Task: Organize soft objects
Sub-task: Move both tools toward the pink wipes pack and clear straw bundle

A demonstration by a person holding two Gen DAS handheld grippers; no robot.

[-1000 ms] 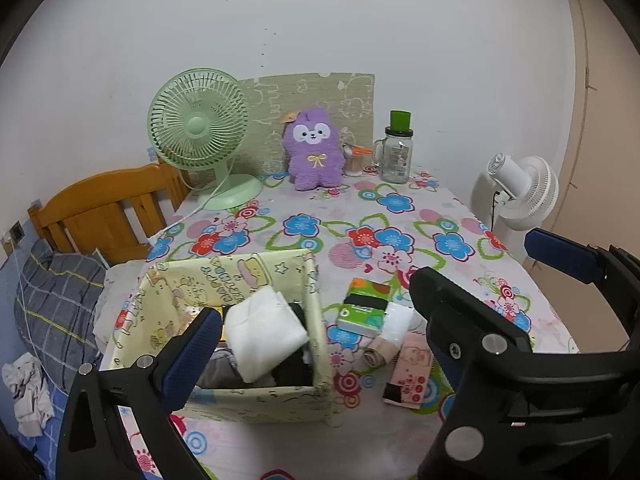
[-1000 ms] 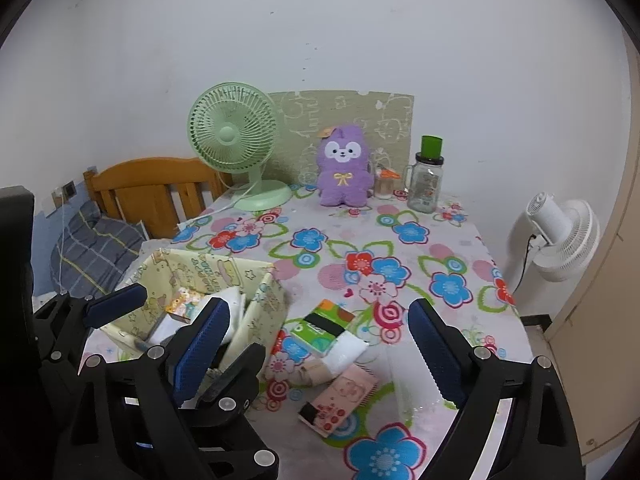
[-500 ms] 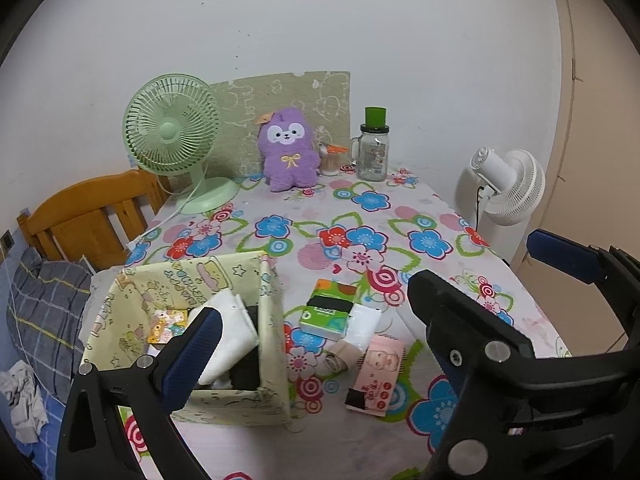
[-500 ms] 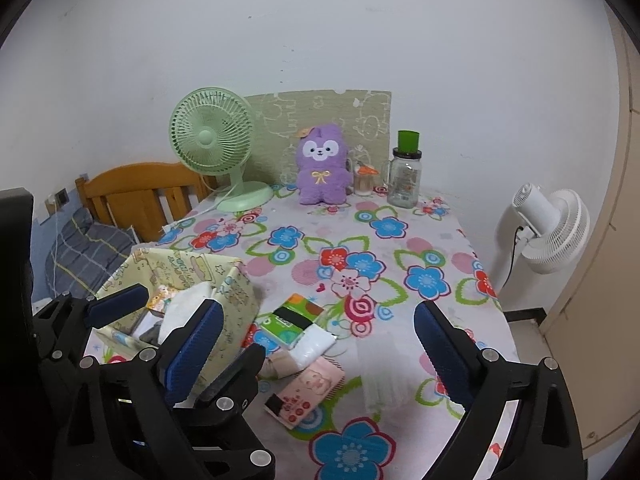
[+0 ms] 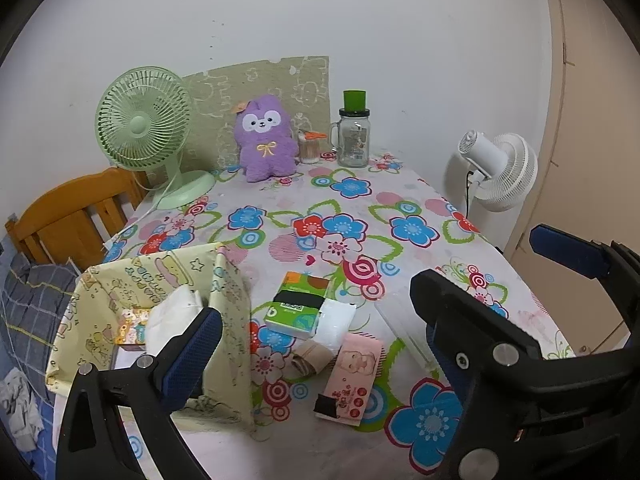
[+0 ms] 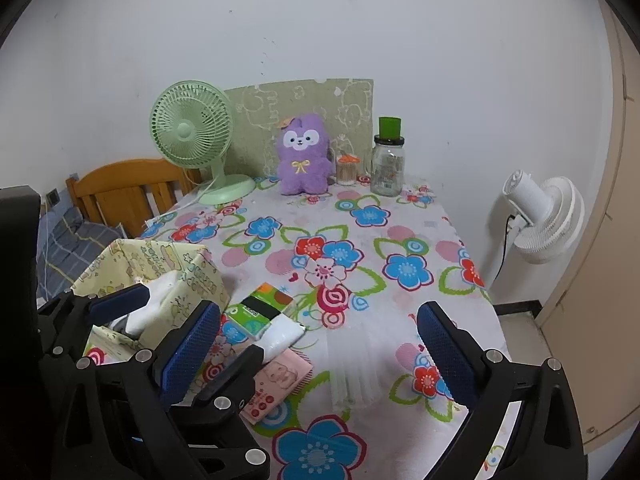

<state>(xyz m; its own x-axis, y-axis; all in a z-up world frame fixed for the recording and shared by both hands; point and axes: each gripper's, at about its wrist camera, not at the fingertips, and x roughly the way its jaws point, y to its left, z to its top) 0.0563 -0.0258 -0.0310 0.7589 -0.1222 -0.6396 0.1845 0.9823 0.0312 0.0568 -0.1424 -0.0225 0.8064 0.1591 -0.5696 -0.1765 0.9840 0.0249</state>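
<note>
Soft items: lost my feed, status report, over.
Both claws open, empty. Green tissue pack, white pack, pink pack lie beside fabric box. Clear wrapper ahead of right claw.

Purple plush toy (image 5: 266, 138), green fan (image 5: 142, 120), flower-patterned tablecloth (image 5: 400, 216).

The left gripper's finger (image 5: 192, 354) hides part of the yellow fabric box (image 5: 224, 320), so its contents beneath the white cloth (image 5: 170, 314) can't be made out. Print on the pink packet (image 5: 352, 376) is too small to read.

You are holding your left gripper (image 5: 316, 356) and right gripper (image 6: 320, 348) side by side, both angling downward, jaws spread wide, gripping nothing.
</note>
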